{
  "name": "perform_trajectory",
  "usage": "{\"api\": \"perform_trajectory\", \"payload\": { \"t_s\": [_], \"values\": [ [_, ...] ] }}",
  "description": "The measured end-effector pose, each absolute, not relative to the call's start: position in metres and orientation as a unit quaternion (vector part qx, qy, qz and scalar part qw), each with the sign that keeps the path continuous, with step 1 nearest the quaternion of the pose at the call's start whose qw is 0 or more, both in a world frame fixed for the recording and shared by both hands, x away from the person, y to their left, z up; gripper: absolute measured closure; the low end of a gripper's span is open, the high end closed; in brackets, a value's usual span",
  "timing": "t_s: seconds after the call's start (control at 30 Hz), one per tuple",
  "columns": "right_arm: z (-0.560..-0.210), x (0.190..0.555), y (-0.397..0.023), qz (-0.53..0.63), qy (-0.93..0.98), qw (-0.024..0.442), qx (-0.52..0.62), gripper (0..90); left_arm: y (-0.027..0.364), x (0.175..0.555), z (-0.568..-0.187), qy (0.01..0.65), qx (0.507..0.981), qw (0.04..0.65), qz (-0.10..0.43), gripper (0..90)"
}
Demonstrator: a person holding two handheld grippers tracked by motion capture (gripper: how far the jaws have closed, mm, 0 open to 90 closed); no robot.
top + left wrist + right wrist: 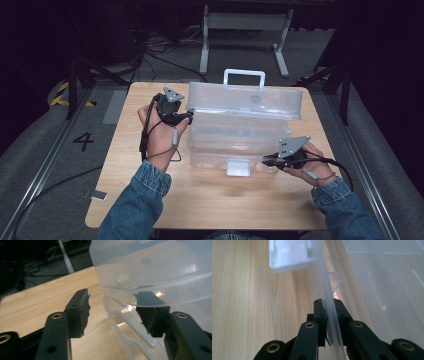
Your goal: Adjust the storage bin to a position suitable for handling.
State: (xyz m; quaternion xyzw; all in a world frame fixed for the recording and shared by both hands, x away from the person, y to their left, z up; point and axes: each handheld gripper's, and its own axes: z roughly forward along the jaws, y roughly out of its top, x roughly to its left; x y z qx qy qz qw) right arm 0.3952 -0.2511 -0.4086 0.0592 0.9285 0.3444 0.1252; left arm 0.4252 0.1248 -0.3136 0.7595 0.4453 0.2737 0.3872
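Observation:
A clear plastic storage box [235, 145] stands on the wooden table [210, 200], its lid [245, 100] raised toward the back with a white handle [244, 77] on top. My right gripper [265, 160] is shut on the box's front rim [329, 315], right of the white latch [238, 166], which also shows up close [289, 255]. My left gripper [189, 116] is at the box's left end, open. In the left gripper view it [115, 293] is spread wide, one jaw outside and the other behind the translucent lid edge [150, 287].
Behind the table stands a white-legged frame [245, 30], with cables [150, 50] on the floor to the left. A "4" [83, 141] and yellow-black tape [62, 92] mark the floor. A small grey object [95, 195] lies beside the table's near left corner.

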Motion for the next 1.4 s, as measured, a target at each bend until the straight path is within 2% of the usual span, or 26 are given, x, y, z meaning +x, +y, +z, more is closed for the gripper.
{"api": "perform_trajectory", "payload": {
  "t_s": [0.13,0.33,0.53,0.73,0.87,0.9,1.03,1.4],
  "values": [
    [-0.409,0.395,-0.252,0.346,0.928,0.124,0.06,83.3,0.119,0.431,-0.315,0.417,0.749,0.411,0.31,42.7],
    [-0.409,0.395,-0.253,0.347,0.928,0.123,0.06,83.4,0.118,0.442,-0.319,0.411,0.731,0.447,0.31,42.6],
    [-0.409,0.394,-0.255,0.346,0.929,0.12,0.06,83.6,0.116,0.453,-0.324,0.405,0.724,0.474,0.297,57.2],
    [-0.408,0.393,-0.257,0.345,0.929,0.118,0.061,83.7,0.115,0.451,-0.308,0.382,0.704,0.508,0.317,58.1],
    [-0.408,0.392,-0.257,0.344,0.93,0.119,0.058,83.7,0.112,0.452,-0.304,0.379,0.711,0.494,0.327,60.6],
    [-0.408,0.392,-0.257,0.344,0.93,0.118,0.059,83.7,0.112,0.455,-0.304,0.387,0.712,0.484,0.329,67.3],
    [-0.408,0.391,-0.258,0.343,0.93,0.118,0.057,83.8,0.114,0.461,-0.307,0.398,0.709,0.485,0.322,74.5],
    [-0.407,0.387,-0.26,0.338,0.934,0.111,0.045,84.4,0.112,0.471,-0.296,0.423,0.713,0.474,0.296,76.4]
  ]
}}
